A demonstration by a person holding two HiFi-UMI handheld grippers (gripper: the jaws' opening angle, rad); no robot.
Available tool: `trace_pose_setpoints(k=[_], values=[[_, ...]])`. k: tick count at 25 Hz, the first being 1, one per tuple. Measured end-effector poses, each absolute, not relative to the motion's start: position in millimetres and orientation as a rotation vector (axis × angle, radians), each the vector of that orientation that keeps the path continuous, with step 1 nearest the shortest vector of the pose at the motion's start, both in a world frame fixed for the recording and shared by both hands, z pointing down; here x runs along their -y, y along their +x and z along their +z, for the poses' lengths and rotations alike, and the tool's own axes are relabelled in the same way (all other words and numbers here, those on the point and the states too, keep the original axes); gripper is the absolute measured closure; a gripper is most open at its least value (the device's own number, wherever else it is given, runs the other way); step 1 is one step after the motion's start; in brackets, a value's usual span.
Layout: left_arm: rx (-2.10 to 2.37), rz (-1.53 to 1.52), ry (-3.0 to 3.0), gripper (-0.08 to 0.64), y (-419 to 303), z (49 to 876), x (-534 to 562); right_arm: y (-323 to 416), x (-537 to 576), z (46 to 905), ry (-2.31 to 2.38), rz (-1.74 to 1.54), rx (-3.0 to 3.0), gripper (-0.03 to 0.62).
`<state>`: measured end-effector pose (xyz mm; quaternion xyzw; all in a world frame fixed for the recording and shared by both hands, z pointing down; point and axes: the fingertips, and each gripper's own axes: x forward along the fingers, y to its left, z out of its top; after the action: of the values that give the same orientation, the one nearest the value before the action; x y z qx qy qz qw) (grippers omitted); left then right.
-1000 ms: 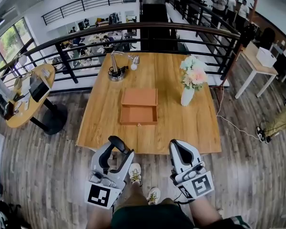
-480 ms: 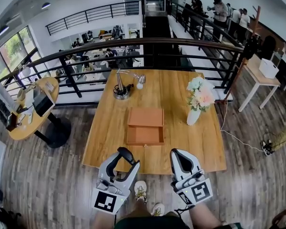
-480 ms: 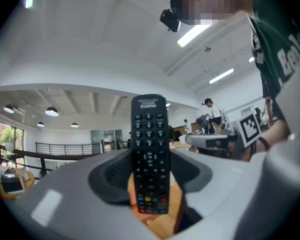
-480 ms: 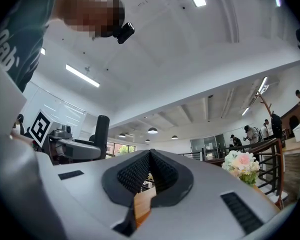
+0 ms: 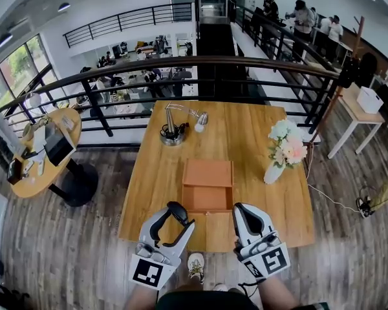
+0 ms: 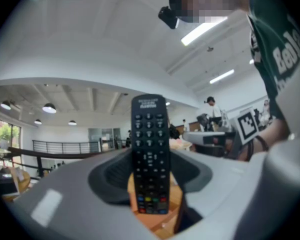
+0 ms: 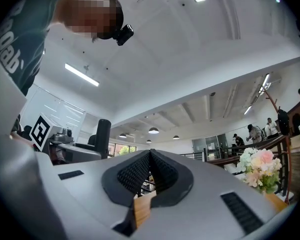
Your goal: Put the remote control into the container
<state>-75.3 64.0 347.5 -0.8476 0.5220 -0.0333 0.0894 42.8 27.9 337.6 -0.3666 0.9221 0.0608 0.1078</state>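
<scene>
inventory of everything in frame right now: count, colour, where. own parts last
table: 1, light wood, centre
container: 1, orange-brown, open, table's near half
vase of flowers: 1, white vase with pink and white blooms, table's right side
desk lamp: 1, silvery on a dark base, table's far side
remote control: 1, black, upright in the left claw
round side table: 1, wood, left of the table
white table: 1, far right
railing: 1, dark, behind the table
people: several, top right background
left claw: 1, grey-white, shut on the remote control
right claw: 1, grey-white, shut, empty
</scene>
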Motion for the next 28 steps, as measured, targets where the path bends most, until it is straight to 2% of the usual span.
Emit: trace_pose_setpoints(k=[16, 28], values=[[-1.464, -0.117, -2.541, 0.337, -127, 352, 22, -13, 57, 341, -1.114, 0.143, -2.674, 0.575], [-1.449, -0.068, -2.614, 0.337, -134, 365, 57, -10, 80, 347, -1.234, 0.178, -2.643, 0.575]])
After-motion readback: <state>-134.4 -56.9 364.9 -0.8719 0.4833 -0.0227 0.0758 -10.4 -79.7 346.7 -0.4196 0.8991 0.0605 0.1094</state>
